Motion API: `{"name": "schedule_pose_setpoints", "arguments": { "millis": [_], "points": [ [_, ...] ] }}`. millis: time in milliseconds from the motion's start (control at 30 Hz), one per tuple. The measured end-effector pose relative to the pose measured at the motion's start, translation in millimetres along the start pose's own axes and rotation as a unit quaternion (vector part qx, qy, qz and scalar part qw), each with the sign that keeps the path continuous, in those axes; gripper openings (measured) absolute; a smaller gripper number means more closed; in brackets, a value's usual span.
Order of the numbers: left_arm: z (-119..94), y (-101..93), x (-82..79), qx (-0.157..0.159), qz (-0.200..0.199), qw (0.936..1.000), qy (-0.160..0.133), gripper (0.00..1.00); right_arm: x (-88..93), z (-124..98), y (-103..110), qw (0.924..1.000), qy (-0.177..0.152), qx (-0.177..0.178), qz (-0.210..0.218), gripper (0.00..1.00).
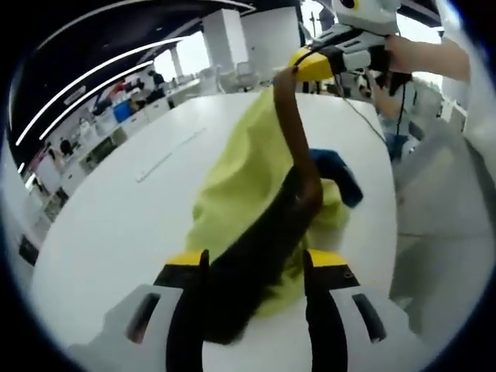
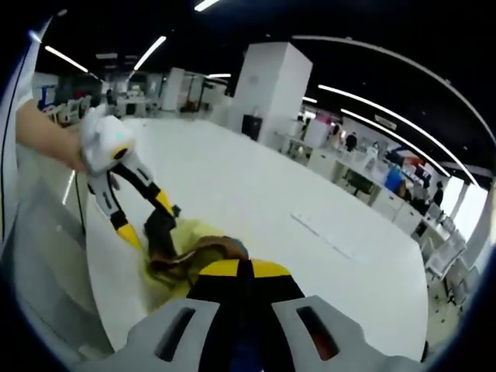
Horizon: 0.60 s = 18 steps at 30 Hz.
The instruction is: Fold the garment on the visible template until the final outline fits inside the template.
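Yellow-tipped left gripper (image 1: 254, 271) pinches a lime-green garment with dark-brown lining (image 1: 248, 186), lifted above the white table (image 1: 116, 217); right gripper (image 2: 242, 273) pinches its other end. Left gripper view alone shows a blue patch (image 1: 337, 172).

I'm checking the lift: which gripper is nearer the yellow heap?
Left gripper. Its jaws hold the dark strip right at the heap's edge. The right gripper holds the strip's other end, seemingly raised above the heap's far side.

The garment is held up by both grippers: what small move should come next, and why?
Probably lower both grippers to lay the garment flat on the table. The left gripper and right gripper each pinch a dark edge, and the cloth hangs bunched.
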<state>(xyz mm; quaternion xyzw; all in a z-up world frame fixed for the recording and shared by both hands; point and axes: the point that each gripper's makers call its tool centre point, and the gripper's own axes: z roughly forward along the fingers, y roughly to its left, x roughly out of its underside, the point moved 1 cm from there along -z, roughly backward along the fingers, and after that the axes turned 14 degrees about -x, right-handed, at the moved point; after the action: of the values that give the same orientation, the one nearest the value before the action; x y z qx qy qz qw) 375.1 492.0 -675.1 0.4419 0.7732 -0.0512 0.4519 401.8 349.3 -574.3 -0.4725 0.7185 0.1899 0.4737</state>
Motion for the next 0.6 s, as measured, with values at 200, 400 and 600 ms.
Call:
{"name": "schedule_pose_setpoints", "arguments": {
  "millis": [200,400,600],
  "points": [
    [5,-6.4,-7.9,0.007,-0.005,0.9999,-0.009,0.36,-13.6,-1,-1,0.9999,-0.012,-0.003,-0.001,0.03],
    [6,-12.5,-20.6,0.016,-0.002,0.9996,-0.025,0.29,-21.4,-3,-2,0.9998,-0.019,-0.003,0.000,0.03],
    [5,-17.2,-26.2,0.021,-0.002,0.9993,-0.031,0.23,-24.5,-4,-4,0.9998,-0.021,0.001,0.001,0.03]
  ]
}}
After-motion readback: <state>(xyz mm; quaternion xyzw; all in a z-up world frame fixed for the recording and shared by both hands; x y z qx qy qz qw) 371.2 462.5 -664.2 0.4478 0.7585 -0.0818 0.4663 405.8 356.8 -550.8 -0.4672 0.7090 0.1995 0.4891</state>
